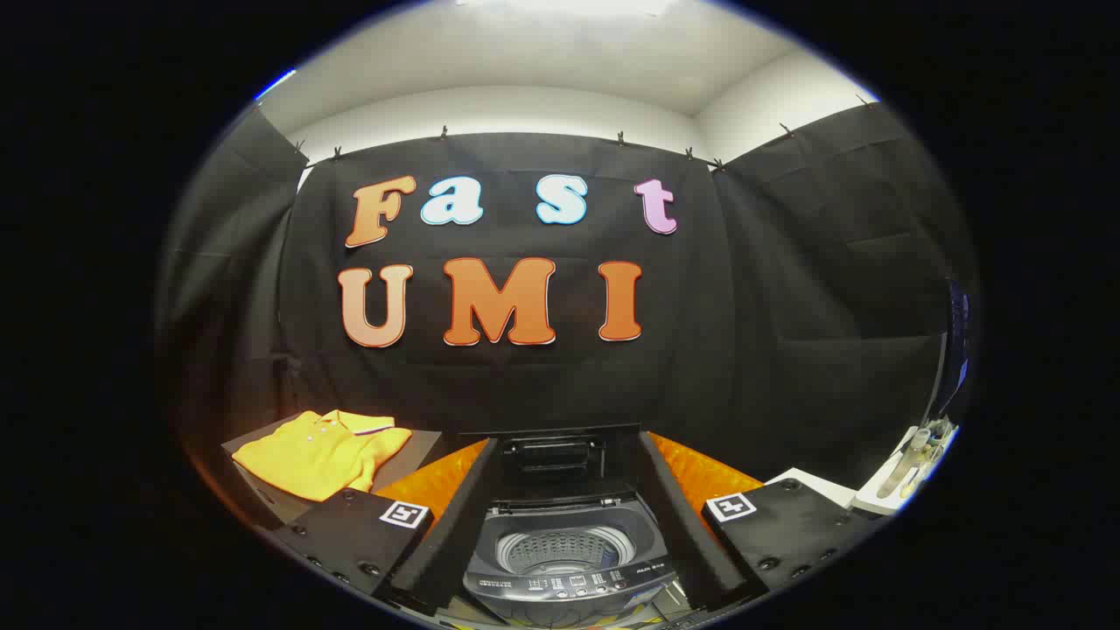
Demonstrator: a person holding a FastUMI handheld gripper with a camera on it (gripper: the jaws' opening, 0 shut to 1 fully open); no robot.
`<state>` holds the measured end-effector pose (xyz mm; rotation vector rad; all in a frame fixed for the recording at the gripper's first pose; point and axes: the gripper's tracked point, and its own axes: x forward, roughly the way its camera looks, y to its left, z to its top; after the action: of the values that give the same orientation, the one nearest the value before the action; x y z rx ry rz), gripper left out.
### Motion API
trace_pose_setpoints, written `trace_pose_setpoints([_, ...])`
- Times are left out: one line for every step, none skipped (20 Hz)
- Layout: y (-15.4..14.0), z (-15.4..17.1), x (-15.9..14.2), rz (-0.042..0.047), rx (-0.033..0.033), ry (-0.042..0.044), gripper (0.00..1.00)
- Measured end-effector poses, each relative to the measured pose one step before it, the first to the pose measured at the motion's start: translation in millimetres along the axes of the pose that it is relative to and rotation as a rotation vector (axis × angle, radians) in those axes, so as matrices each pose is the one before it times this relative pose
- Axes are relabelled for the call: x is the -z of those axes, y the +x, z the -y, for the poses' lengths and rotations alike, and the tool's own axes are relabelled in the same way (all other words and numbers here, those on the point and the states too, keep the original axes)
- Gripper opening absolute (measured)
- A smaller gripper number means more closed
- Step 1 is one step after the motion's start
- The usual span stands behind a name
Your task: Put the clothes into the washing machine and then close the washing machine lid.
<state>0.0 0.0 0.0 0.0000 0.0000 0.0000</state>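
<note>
Hovering above a small top-loading washing machine, the tool has its two fingers spread wide with nothing between them, the machine's open drum framed in the gap. The lid stands raised at the back, at twelve o'clock from the drum, and the control panel runs along the near edge at six o'clock. No garment can be seen inside the drum.

A folded yellow polo shirt lies on a dark surface at about ten o'clock from the drum, well apart from the tool and beyond its left finger. By the look of it the task is at its opening step: the shirt has not been picked up, and the lid waits to be closed afterwards. The next move probably calls for swinging the tool toward ten o'clock, lowering it over the shirt and pinching a good fold of cloth, since a loose grip could let the fabric trail or catch on the drum's rim.

Orange material shows on either side of the machine behind the fingers. At three o'clock a white ledge carries a few small items too blurred to name. Black cloth hangs clipped around the booth beneath a pale ceiling.
</note>
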Motion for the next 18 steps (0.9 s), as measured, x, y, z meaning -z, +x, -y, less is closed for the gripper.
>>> trace_pose_setpoints([-0.51, -1.28, -0.75, 0.00177, 0.00005, -0.00093, 0.99])
trace_pose_setpoints([-1.08, -1.45, -1.76, 0.00110, -0.00204, -0.00096, 0.99])
trace_pose_setpoints([0.73, -1.57, 0.36, 0.00125, -0.00078, -0.00080, 0.99])
trace_pose_setpoints([-0.55, -1.62, 0.93, -0.00037, -0.00226, -0.00121, 0.99])
trace_pose_setpoints([-2.26, -0.94, 0.11, -0.00126, -0.00044, -0.00084, 0.99])
trace_pose_setpoints([-1.34, -1.32, -0.47, 0.00099, -0.00103, -0.00065, 0.99])
trace_pose_setpoints([-1.11, -0.31, -0.42, 0.00154, 0.00037, -0.00079, 0.99])
trace_pose_setpoints([-0.62, -0.24, -0.04, 0.00114, 0.00241, 0.00068, 0.99])
trace_pose_setpoints([-1.03, -0.55, -1.20, 0.00171, 0.00004, 0.00064, 0.99])
trace_pose_setpoints([-0.96, -0.57, -1.47, 0.00091, 0.00122, 0.00034, 0.99])
trace_pose_setpoints([-1.99, -0.25, 0.17, 0.00071, 0.00109, -0.00070, 0.99])
trace_pose_setpoints([-0.59, -0.65, -0.88, 0.00089, -0.00011, -0.00086, 0.99])
trace_pose_setpoints([-1.09, -0.15, -1.33, 0.00351, 0.00023, -0.00116, 0.99])
trace_pose_setpoints([-1.85, -0.55, -1.53, 0.00382, 0.00047, -0.00092, 0.99])
trace_pose_setpoints([-1.23, -0.82, -0.12, 0.00084, 0.00060, -0.00079, 0.99])
trace_pose_setpoints([-1.60, -0.96, -1.50, 0.00301, -0.00039, 0.00001, 0.99])
trace_pose_setpoints([-0.34, -0.28, -0.40, 0.00108, 0.00011, -0.00014, 0.99])
trace_pose_setpoints([-0.57, -0.83, -0.86, -0.00022, -0.00010, -0.00044, 0.99])
